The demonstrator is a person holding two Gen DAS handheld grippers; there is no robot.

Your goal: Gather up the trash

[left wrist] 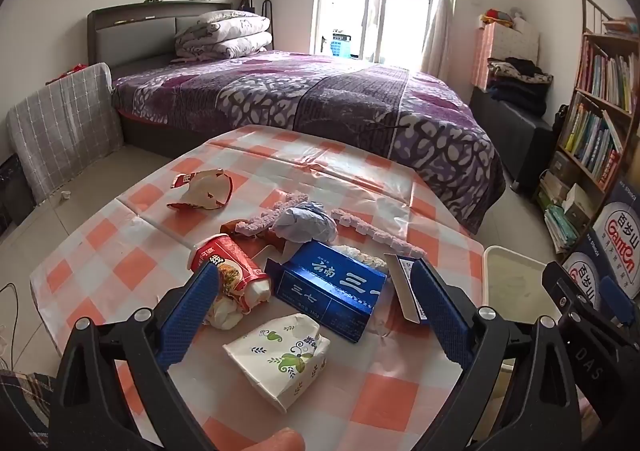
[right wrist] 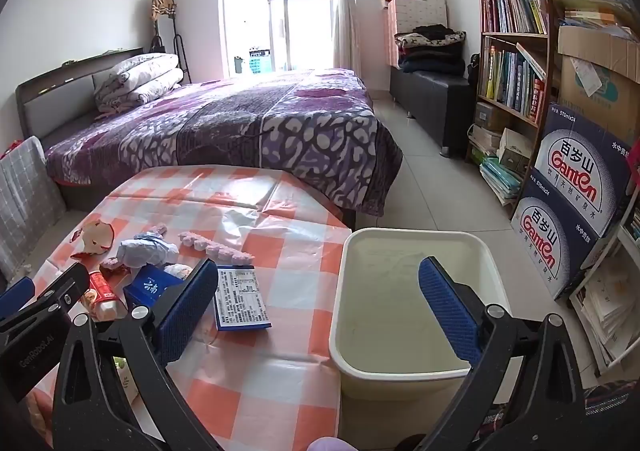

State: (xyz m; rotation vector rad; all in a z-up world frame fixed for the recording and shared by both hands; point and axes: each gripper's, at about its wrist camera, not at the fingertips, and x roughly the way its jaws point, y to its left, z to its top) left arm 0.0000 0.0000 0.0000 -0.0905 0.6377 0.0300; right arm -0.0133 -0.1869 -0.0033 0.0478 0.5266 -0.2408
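Trash lies on the checked table (left wrist: 392, 403): a white paper carton with green print (left wrist: 280, 355), a blue box (left wrist: 332, 287), a red cup-noodle wrapper (left wrist: 232, 275), a blue-grey crumpled bag (left wrist: 306, 223), pink foam strips (left wrist: 376, 233) and a torn red-white wrapper (left wrist: 204, 189). My left gripper (left wrist: 316, 311) is open and empty, just above the carton and blue box. My right gripper (right wrist: 320, 311) is open and empty, over the near left rim of the cream bin (right wrist: 400, 371) beside the table. A blue printed flap (right wrist: 240, 299) lies by its left finger.
A bed with a purple cover (right wrist: 240, 123) stands beyond the table. A bookshelf (right wrist: 516, 51) and stacked water cartons (right wrist: 572, 203) line the right wall. A cloth-covered chair (left wrist: 64, 127) stands at the left. Tiled floor (right wrist: 432, 179) lies between bed and shelf.
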